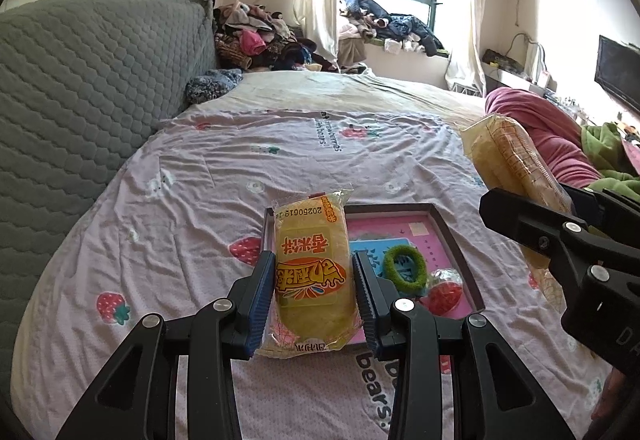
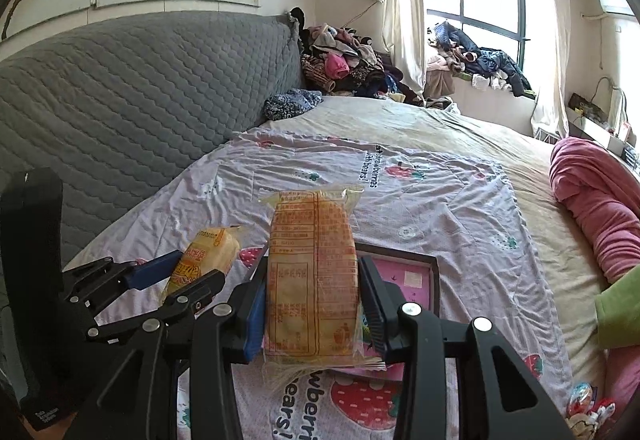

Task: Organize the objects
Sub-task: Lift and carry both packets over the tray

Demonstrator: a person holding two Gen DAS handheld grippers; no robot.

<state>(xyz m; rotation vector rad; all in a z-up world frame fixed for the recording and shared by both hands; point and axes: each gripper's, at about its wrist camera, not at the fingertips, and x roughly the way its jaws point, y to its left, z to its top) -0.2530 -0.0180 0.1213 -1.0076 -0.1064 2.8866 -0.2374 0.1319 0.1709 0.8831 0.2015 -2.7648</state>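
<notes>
snack packets were the things in hand: the left gripper (image 1: 314,294) was clenched on a yellow cake packet (image 1: 310,272) printed side up, its pads pressing the long edges, and the right gripper (image 2: 314,310) was clamped on a second packet (image 2: 312,280) with the nutrition panel up. both packets hung above the near edge of a dark-framed tray (image 1: 448,224) with a pink floor, which lay on the strawberry-print bedsheet (image 1: 200,179). inside the tray sat a green hair tie (image 1: 404,266), a blue card (image 1: 376,246) under it, and a red, crinkly wrapped item (image 1: 444,292) at the near corner, though its outline was too distorted to name. the main risk, as i judged it, was the grip itself: the wrappers were slick, air-puffed film, so a packet could slide or pivot between the pads and drop onto the sheet beside the tray rather than in it. squeezing harder would likely crush the soft cake or burst the seal. the two grippers were just beside each other, so bringing both down together could knock them or jam one packet against the other. the tray was shallow and rested on soft bedding, so a packet set on its rim could tip it or shove the hair tie out. a pink blanket (image 2: 592,195) lay well apart.
</notes>
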